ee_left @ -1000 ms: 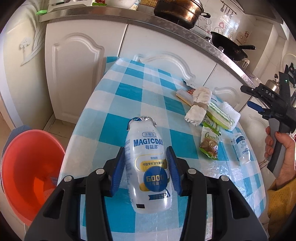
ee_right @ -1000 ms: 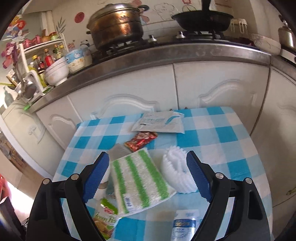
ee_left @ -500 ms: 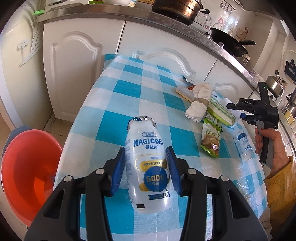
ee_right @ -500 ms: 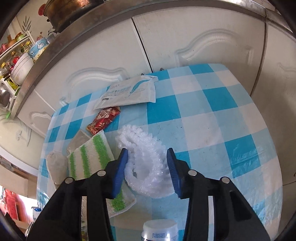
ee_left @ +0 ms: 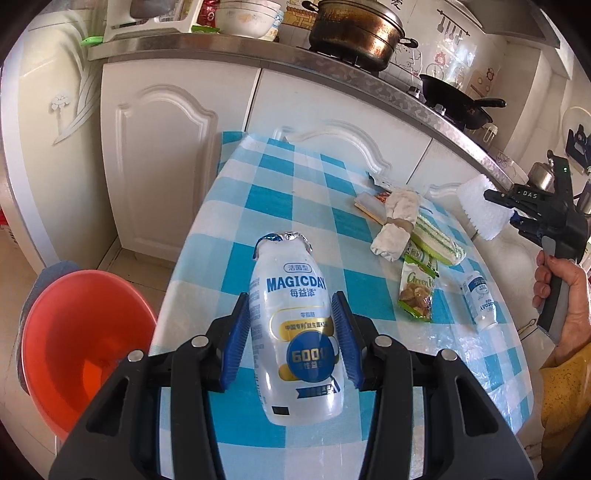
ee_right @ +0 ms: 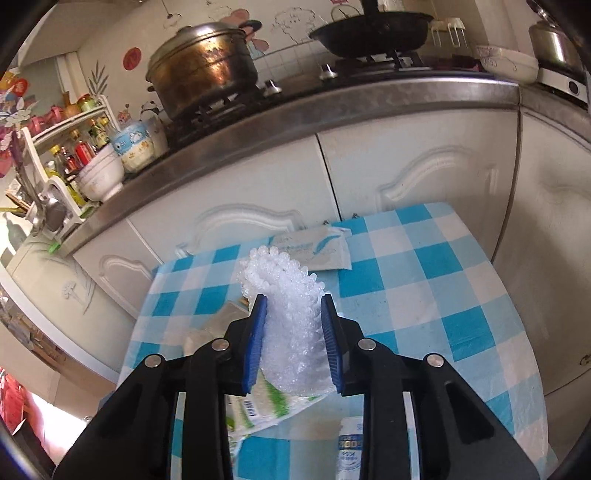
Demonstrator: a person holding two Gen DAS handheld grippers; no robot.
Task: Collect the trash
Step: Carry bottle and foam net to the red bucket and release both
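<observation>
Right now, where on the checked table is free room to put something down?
The far left part of the tablecloth, between the MAGICDAY bottle and the cupboard doors, is bare. So is the right side beyond the flat white sachet. Around the rolled cloth and snack packet it is crowded.

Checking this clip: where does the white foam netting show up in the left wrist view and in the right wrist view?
Left wrist: the white foam netting is at the far right edge, lifted off the table in the right gripper.
Right wrist: the netting fills the centre, pinched as the jaws are closing.
Shared landmark: the brown lidded pot on the stove.
</observation>
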